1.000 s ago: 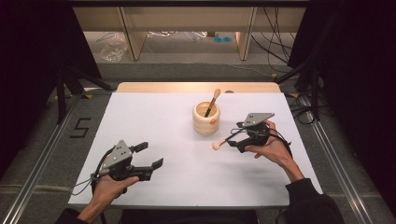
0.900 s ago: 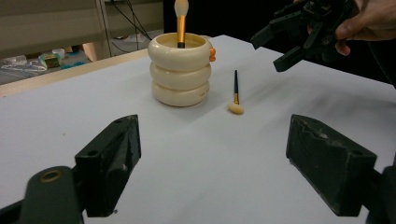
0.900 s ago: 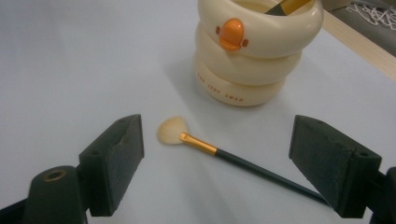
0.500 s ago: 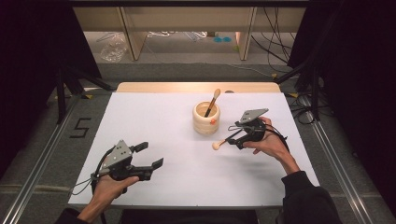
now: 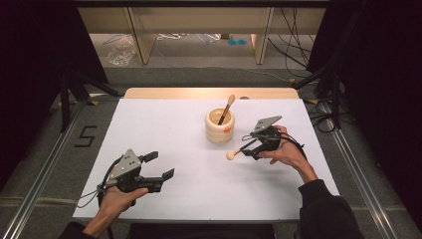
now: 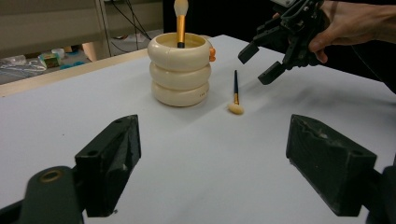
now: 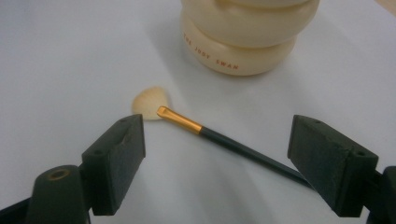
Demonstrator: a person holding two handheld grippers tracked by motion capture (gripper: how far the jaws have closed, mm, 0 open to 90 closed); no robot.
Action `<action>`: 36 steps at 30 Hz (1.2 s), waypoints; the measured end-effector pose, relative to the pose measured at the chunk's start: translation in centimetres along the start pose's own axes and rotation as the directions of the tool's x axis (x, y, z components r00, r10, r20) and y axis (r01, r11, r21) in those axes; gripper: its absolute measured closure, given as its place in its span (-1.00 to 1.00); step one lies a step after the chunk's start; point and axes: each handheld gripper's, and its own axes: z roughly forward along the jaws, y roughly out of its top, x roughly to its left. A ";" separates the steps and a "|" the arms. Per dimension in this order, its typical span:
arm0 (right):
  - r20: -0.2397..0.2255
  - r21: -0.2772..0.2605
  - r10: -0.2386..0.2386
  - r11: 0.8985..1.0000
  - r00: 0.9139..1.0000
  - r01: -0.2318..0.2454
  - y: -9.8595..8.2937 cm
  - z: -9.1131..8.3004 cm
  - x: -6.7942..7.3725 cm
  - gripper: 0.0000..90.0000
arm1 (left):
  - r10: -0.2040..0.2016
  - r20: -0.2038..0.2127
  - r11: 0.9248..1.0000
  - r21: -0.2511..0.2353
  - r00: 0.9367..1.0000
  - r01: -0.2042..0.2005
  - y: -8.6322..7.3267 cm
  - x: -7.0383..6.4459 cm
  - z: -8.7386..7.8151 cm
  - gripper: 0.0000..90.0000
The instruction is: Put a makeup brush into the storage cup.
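Observation:
A cream ringed holder point(image 5: 219, 126) point(image 6: 181, 70) point(image 7: 243, 32) stands mid-table with one gold-handled brush point(image 5: 227, 108) point(image 6: 180, 23) upright in it. A second brush point(image 5: 238, 151) point(image 6: 236, 95) point(image 7: 201, 128), dark handle, gold ferrule, pale bristles, lies flat on the white mat just right of the holder. My right gripper point(image 5: 251, 147) point(image 7: 215, 154) hovers open over that brush, jaws on either side of the handle, not touching. My left gripper point(image 5: 160, 165) point(image 6: 212, 154) rests open near the front left, nothing between its jaws.
The white mat point(image 5: 164, 129) covers most of the table; a bare wooden strip point(image 5: 209, 93) shows at the far edge. Metal rails point(image 5: 45, 164) run along both sides. A cable trails from each gripper.
My right gripper has tilted and shifted slightly toward the lying brush. The left gripper and the holder have stayed put.

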 end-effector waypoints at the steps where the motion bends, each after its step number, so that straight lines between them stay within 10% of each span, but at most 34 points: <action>1: -0.002 -0.001 -0.012 1.000 1.000 0.012 0.0 0.2 -0.1 -0.54 | 0.005 0.001 1.000 0.001 1.000 -0.005 0.0 0.0 0.0 -0.60; 36: -0.088 0.199 -0.059 0.977 0.994 0.076 1.8 3.1 -1.6 -0.16 | -0.003 0.001 1.000 -0.004 1.000 0.003 0.0 0.1 -0.1 -0.58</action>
